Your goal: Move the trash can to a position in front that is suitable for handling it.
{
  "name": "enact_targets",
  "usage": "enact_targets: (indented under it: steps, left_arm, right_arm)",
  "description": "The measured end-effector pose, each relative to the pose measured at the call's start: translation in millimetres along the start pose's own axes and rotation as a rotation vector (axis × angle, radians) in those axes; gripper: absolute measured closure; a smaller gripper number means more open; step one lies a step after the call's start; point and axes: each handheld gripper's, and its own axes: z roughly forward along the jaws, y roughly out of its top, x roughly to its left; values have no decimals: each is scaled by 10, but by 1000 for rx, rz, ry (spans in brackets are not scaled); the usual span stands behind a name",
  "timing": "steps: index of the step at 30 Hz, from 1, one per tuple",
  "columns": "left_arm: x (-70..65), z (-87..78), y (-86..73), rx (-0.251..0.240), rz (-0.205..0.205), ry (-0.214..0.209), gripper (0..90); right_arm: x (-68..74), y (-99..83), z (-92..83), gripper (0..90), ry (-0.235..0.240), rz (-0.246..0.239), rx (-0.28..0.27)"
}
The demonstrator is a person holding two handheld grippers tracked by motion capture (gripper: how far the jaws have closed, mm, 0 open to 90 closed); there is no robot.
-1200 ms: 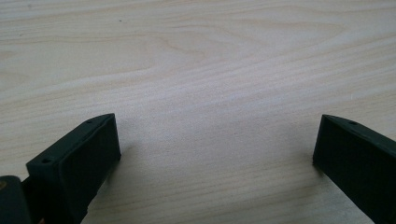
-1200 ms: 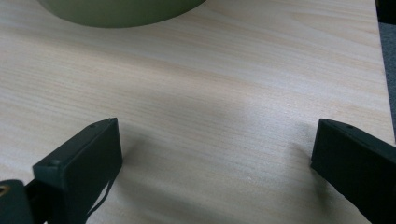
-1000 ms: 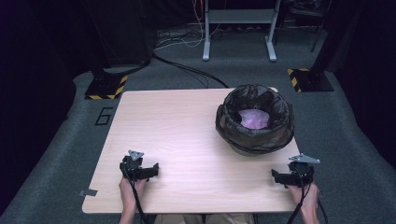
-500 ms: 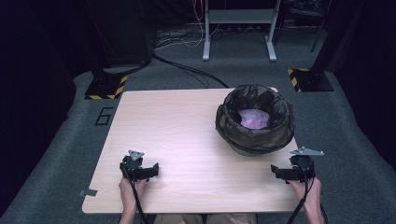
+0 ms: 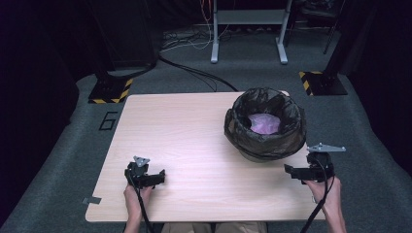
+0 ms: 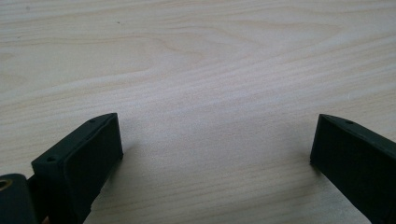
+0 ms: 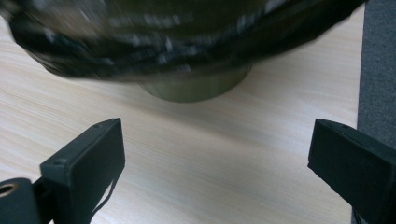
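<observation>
Lined bin (image 5: 265, 127) stands upright — mouth up, beside right gripper (image 5: 295, 172).

Change over the last second. The right claw (image 5: 296, 172) sits higher and slightly farther forward than a second ago, its grey plate now raised nearer the lined bin (image 5: 265, 124) at the counter's (image 5: 184, 136) right edge. The right gripper view is blurred across the bin (image 7: 182, 37), consistent with this motion.

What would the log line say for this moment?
left hand-held gripper: open, over table | right hand-held gripper: open, near bin | bin: black bag, pink inside
</observation>
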Motion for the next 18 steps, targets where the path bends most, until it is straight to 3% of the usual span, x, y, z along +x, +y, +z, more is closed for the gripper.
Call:
enact_targets:
  steps: [18]
  left_arm:
    - [-2, 0, -1, -1, -2, 0, 18]
  right_arm:
    - [-26, 592, -385, 3, 49, -18, -64]
